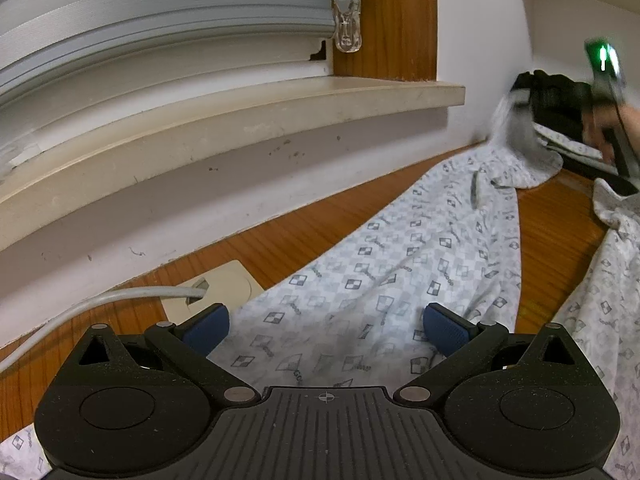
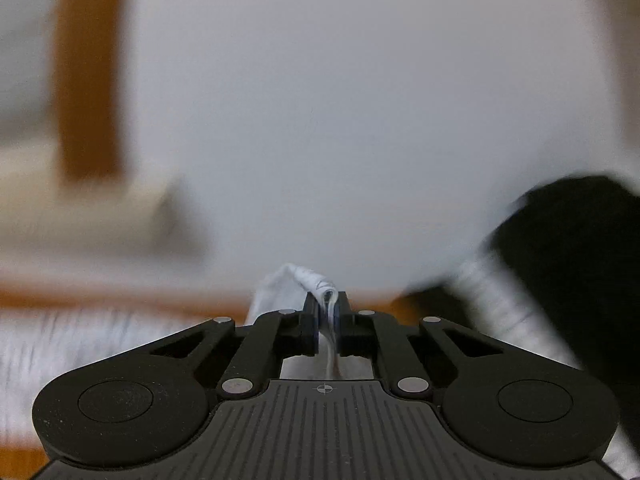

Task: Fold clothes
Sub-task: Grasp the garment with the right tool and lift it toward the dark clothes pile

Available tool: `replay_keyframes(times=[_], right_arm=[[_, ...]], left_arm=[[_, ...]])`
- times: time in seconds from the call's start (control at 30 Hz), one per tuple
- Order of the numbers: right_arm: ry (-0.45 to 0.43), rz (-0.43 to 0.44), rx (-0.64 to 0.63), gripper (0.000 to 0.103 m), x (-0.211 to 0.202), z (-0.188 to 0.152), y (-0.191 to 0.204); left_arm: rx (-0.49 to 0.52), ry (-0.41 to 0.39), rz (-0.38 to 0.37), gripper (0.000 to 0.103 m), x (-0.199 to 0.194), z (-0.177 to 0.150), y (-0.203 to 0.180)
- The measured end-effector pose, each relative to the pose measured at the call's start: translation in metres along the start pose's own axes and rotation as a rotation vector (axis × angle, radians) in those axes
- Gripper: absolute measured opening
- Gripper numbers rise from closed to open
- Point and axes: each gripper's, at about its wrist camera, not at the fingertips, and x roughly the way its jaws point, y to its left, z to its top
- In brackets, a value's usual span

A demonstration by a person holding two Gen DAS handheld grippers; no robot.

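Patterned garment [image 1: 400, 272] on wooden table [image 1: 288, 240]; left gripper [image 1: 326, 326] spread; right gripper [image 2: 329, 312] pinching, seemingly, its fabric.

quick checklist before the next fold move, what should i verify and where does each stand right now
1. Right gripper has a real hold: ok. Its jaws are shut on a bunched fold of the patterned garment.
2. Left gripper ready to pin or grasp: ok. It is open, blue pads apart, cloth lying between them, not pinched.
3. Garment lying flat: not ok. It is creased near the far end where the right gripper lifts it.
4. Grey cable clear of the cloth: ok, it runs to the floor outlet beside the garment edge.
5. Where the lifted edge will land: cannot tell, the right wrist view is blurred.
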Motion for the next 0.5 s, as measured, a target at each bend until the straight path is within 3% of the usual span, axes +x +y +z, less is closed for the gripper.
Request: replay_keyframes(times=[0.1,0.17,0.2,0.3,0.37,0.43,0.5], right_arm=[[-0.012,-0.071,0.101,0.013,0.004,0.018,-0.018],[0.000,-0.121,0.094,0.037,0.007,0.019,-0.019],[0.008,-0.118,0.089,0.043,0.006,0.015,-0.020],[0.039,-0.066,0.075,0.049,0.001,0.000,-0.020],[0.073,0.003,0.072,0.058,-0.005,-0.015,-0.021],[0.122,0.114,0.049,0.060,-0.013,-0.036,-0.019],[0.159,0.163,0.004,0.060,-0.018,-0.054,-0.013]], left_arm=[[0.000,-0.001,0.001,0.103,0.000,0.000,0.000],[-0.001,-0.002,0.002,0.103,-0.001,0.000,0.000],[0.000,-0.004,0.003,0.103,-0.001,0.000,0.000],[0.011,-0.011,0.004,0.103,-0.002,0.000,-0.002],[0.019,-0.022,0.003,0.103,-0.004,0.000,-0.003],[0.038,-0.037,-0.007,0.101,-0.006,-0.001,-0.007],[0.062,-0.052,-0.020,0.097,-0.010,-0.001,-0.012]])
